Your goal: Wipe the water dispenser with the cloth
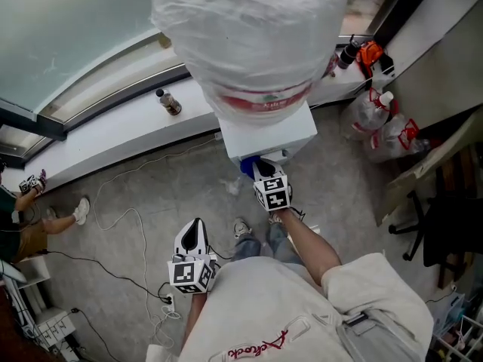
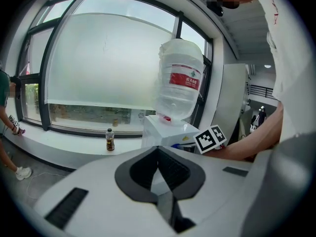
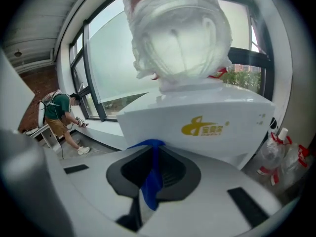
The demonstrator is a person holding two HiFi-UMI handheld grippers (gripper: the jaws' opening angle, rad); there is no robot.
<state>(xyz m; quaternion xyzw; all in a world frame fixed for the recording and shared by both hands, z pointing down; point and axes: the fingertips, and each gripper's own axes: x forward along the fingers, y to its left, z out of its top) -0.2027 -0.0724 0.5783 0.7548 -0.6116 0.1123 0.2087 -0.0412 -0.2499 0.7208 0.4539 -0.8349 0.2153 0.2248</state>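
Right gripper view only: your right gripper [image 3: 152, 157] clamped the blue cloth [image 3: 150, 184] at the water dispenser [image 3: 207, 127] | left gripper [image 2: 158, 162] jaws were together, empty | grey floor [image 1: 151, 194], window ledge [image 1: 113, 136] far

In the head view the plastic-wrapped water bottle [image 1: 249, 29] runs off the top edge and covers most of the water dispenser [image 1: 268, 130]. Nothing of the dispenser's body below its white top can be seen. The right gripper [image 1: 264, 172] hides the dispenser's front, and only a corner of the blue cloth [image 1: 246, 167] shows beside it. In the right gripper view most of the cloth is buried between the closed jaws. A person [image 1: 23, 228] is cut off by the left edge. The label on the small bottle [image 1: 169, 102] is too small to read.
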